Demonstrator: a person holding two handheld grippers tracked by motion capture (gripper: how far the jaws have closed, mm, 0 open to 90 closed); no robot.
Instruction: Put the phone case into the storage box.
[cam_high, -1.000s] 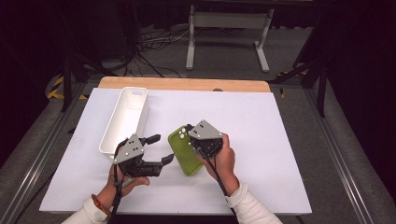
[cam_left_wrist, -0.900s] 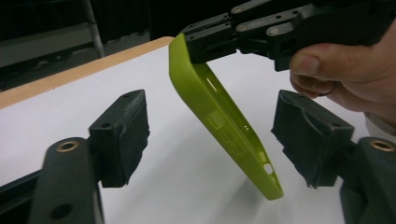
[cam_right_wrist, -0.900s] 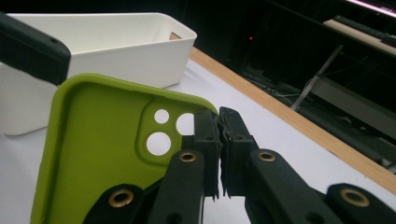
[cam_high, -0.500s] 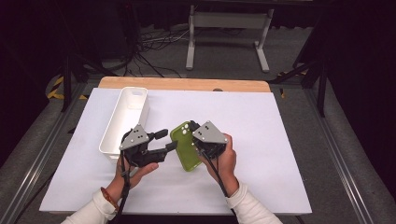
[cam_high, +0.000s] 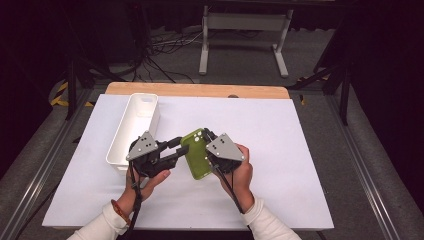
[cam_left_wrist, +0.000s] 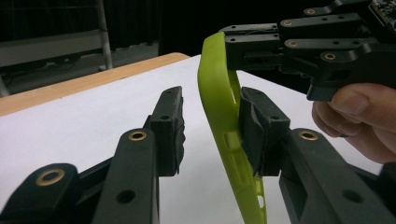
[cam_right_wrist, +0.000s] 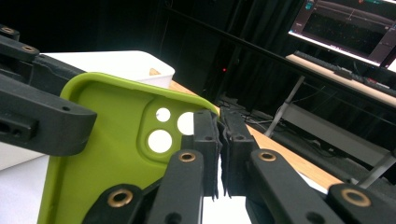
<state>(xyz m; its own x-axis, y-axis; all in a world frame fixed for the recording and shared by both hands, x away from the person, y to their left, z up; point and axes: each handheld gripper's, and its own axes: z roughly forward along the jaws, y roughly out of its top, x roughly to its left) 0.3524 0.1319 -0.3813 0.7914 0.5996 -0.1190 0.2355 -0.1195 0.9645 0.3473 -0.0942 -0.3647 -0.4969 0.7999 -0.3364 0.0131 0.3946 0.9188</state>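
Right claw (cam_high: 206, 141) stays clenched on green phone case (cam_high: 196, 155); left claw (cam_high: 176, 148), at its 9 o'clock, has just been closing around the case edge, one pad not yet touching: handover pending.

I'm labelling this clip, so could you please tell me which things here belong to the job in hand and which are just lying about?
In the job:
green phone case
right tongs, clamped on its edge
left tongs, closing around its other edge

Lying about:
white bin
wooden board
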